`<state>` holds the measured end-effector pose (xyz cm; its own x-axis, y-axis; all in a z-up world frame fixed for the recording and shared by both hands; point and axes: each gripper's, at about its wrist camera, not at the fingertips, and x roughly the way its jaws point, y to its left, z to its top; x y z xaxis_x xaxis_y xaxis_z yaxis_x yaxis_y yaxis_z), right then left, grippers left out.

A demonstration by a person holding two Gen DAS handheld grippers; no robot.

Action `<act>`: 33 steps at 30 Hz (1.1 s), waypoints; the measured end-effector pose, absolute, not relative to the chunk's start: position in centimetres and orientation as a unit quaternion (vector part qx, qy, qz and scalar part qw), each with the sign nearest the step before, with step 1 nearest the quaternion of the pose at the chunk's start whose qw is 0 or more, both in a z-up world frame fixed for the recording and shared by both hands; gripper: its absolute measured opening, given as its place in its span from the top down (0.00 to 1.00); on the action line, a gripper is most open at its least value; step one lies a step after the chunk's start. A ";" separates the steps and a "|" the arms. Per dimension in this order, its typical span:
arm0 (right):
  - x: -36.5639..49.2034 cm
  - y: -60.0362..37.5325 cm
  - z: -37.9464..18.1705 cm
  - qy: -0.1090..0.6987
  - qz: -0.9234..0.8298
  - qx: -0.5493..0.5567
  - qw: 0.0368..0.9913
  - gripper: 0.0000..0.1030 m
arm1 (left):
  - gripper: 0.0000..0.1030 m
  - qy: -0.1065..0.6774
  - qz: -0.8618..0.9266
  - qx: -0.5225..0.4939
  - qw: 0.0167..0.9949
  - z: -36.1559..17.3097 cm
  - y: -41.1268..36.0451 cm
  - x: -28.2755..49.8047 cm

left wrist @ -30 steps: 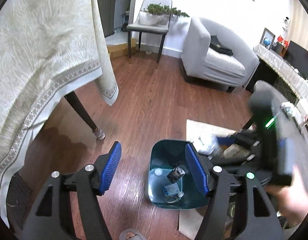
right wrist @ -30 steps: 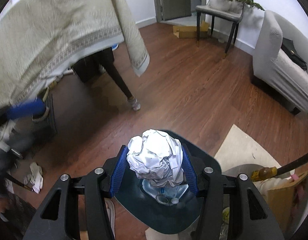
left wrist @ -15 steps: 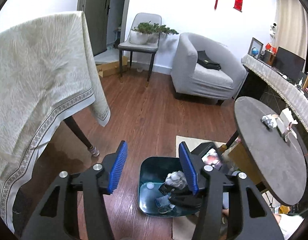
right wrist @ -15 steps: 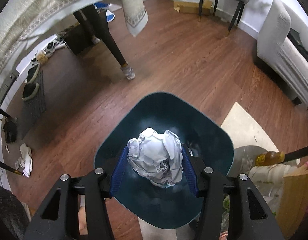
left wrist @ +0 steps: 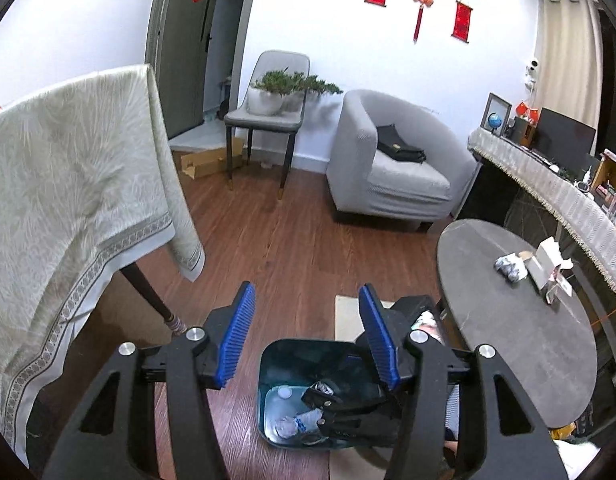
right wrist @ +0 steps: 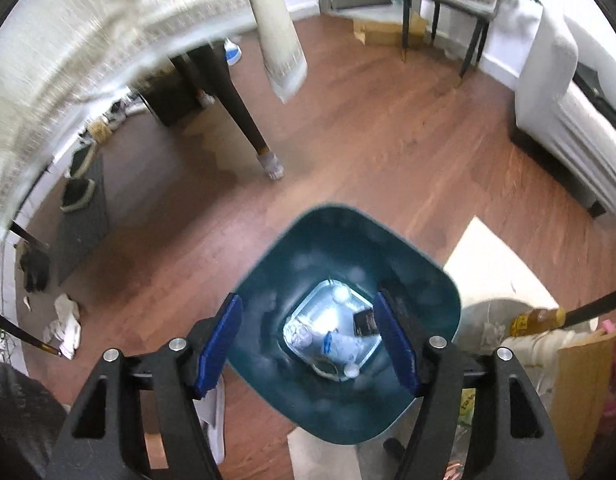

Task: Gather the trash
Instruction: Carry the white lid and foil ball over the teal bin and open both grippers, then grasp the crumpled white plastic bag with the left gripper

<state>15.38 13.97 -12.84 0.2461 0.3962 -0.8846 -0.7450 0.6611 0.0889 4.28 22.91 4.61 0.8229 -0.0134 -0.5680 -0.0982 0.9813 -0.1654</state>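
Trash sits at the bottom of the dark teal plastic bin (right wrist: 344, 364) on the wood floor: crumpled white paper, a clear plastic bottle (right wrist: 340, 344) with a blue label, a small dark packet and a couple of white caps, all lying on the pale base. And the right gripper (right wrist: 314, 346) hangs straight above that opening, pointing steeply down, so whatever leaves it falls inside the walls! Its blue-padded jaws have just been opening and now stand apart with nothing between them, only the bin's contents showing through the gap. Over on the other side, the left gripper (left wrist: 308, 340) is held higher, angled out across the room, jaws at a middling spread and empty too; from its view the right gripper's black body reaches down into the bin (left wrist: 279, 364).

More work waiting, I'd say: a crumpled grey-white wad (left wrist: 510, 268) lies on the round dark grey side table (left wrist: 520, 340), beside a small open white box (left wrist: 548, 260). That table stands just beside the bin, a short carry. White crumpled scraps (right wrist: 65, 326) also lie on the floor near the cloth-draped table (left wrist: 67, 184).
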 end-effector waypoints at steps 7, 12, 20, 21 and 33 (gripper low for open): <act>14.3 11.3 -6.0 0.427 0.398 -0.140 0.800 0.33 | 0.42 0.276 0.026 -0.098 0.956 6.4 22.0 4.3; 14.2 8.9 -2.7 0.396 0.393 -0.124 0.821 0.33 | 0.35 0.261 0.021 -0.097 0.960 7.6 20.8 4.6; 15.5 2.2 1.0 0.357 0.350 -0.108 0.859 0.28 | 0.24 0.256 -0.011 -0.107 0.961 8.4 17.5 6.6; 15.6 1.4 1.2 0.354 0.346 -0.107 0.862 0.28 | 0.19 0.256 -0.012 -0.107 0.961 8.3 17.2 6.9; 16.3 -12.1 5.7 0.285 0.262 -0.049 0.921 0.10 | 0.09 0.258 -0.074 -0.033 0.963 8.1 7.3 10.3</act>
<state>16.35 -12.07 5.66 0.7009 0.4541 -0.5500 -0.5095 0.8584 0.0594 10.32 7.28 8.14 0.8555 -0.1596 -0.4925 0.1259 0.9869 -0.1011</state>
